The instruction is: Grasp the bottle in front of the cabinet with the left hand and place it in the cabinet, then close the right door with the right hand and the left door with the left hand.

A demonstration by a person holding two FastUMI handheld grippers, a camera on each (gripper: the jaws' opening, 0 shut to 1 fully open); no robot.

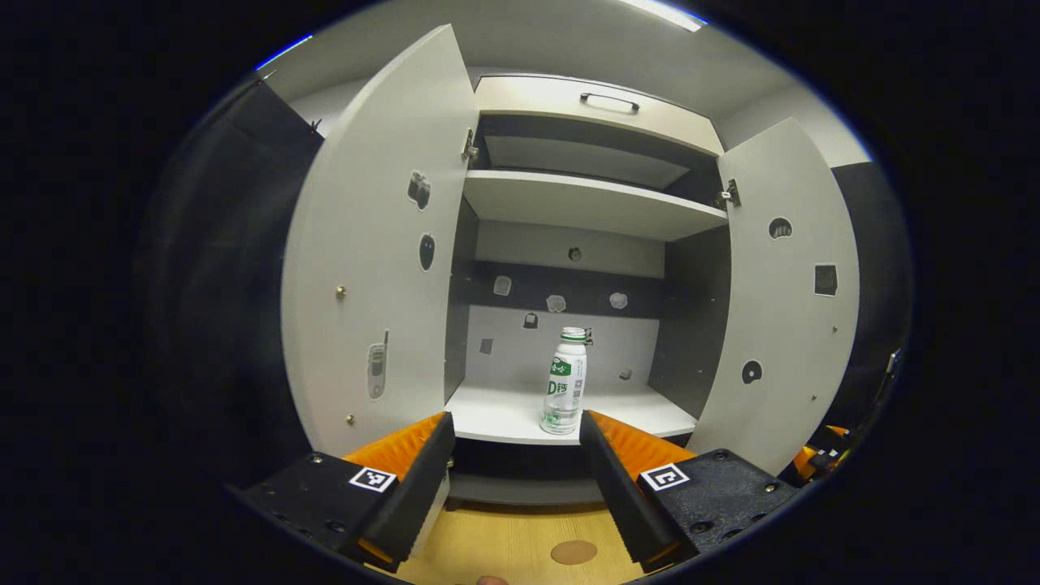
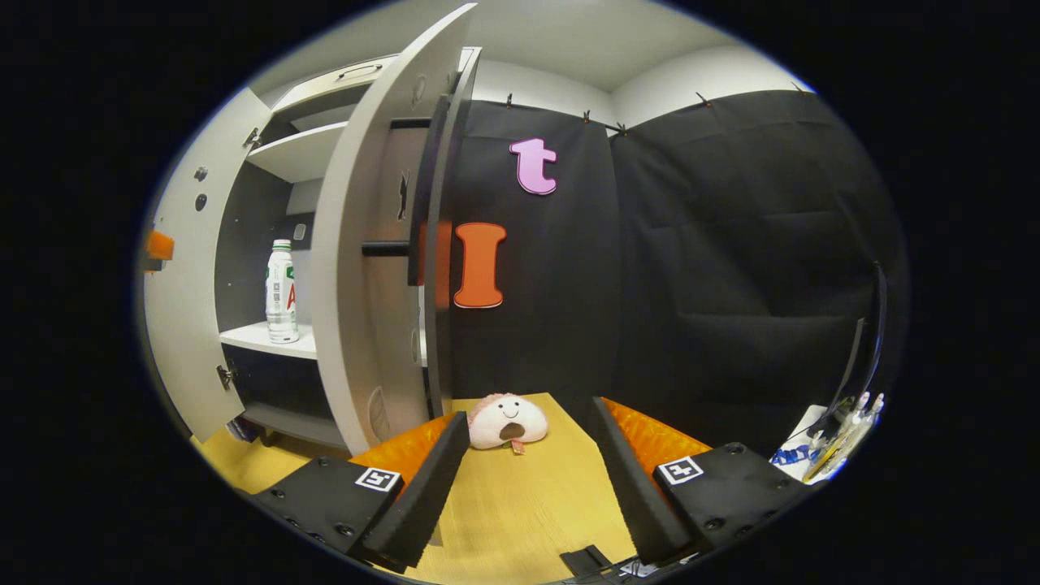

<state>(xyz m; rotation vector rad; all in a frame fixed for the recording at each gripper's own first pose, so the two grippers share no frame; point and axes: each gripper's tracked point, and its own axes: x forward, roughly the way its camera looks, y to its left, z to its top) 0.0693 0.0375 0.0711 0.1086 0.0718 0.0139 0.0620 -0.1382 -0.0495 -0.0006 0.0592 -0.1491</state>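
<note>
A white bottle [image 1: 565,382] with a green label stands upright on the cabinet's lower shelf [image 1: 496,416], near its front edge. Both doors are swung wide: the left door [image 1: 366,268] and the right door [image 1: 784,309]. My left gripper [image 1: 517,419] hangs open just before the shelf edge, a little left of the bottle, with nothing between its fingers. From the right gripper view I look past the right door [image 2: 366,268] at the bottle [image 2: 281,292] inside. My right gripper [image 2: 530,413] is open over the wooden table, right of that door and apart from it.
A pink-and-white plush toy [image 2: 500,418] lies on the wooden table [image 2: 536,504] ahead of the right gripper. An upper shelf [image 1: 585,203] and a drawer with a handle [image 1: 609,100] sit above. Small cluttered items [image 2: 829,443] lie at the far right.
</note>
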